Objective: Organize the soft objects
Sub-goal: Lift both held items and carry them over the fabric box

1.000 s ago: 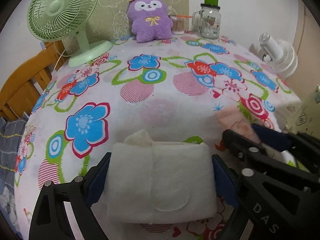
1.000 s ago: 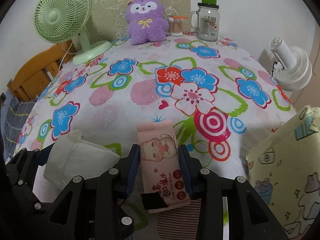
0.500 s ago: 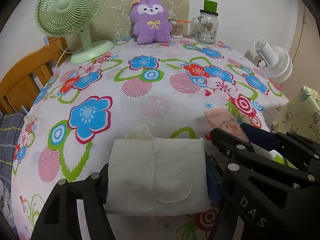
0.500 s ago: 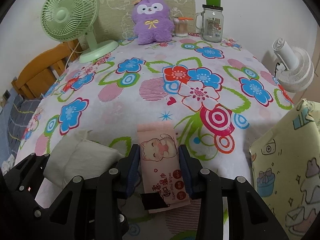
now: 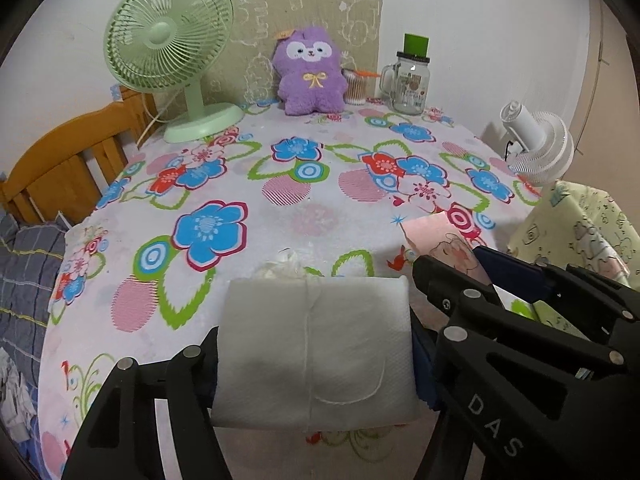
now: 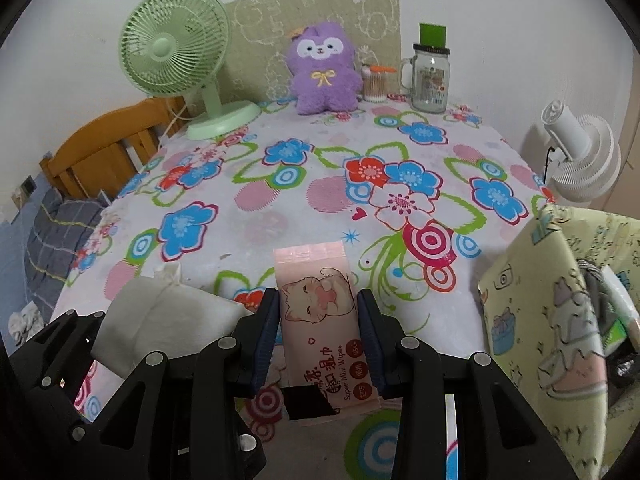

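Observation:
My left gripper (image 5: pixel 314 344) is shut on a white soft tissue pack (image 5: pixel 314 354) and holds it above the near edge of the flowered table (image 5: pixel 320 208). My right gripper (image 6: pixel 318 332) is shut on a pink wet-wipes pack with a cat picture (image 6: pixel 320 312). The two grippers are side by side; the white pack also shows at the left of the right wrist view (image 6: pixel 160 316), and the pink pack at the right of the left wrist view (image 5: pixel 444 240). A yellow-green fabric bag (image 6: pixel 560 300) stands open at the right.
At the table's far edge stand a green desk fan (image 6: pixel 176 48), a purple plush toy (image 6: pixel 324 76), a cotton-swab jar (image 6: pixel 374 84) and a glass mug jar (image 6: pixel 430 80). A white fan (image 6: pixel 580 152) is right of the table. A wooden bed frame (image 5: pixel 68 164) is on the left.
Both grippers have pulled back and risen a little from the table, each still holding its pack. The bag at the right has come more into view.

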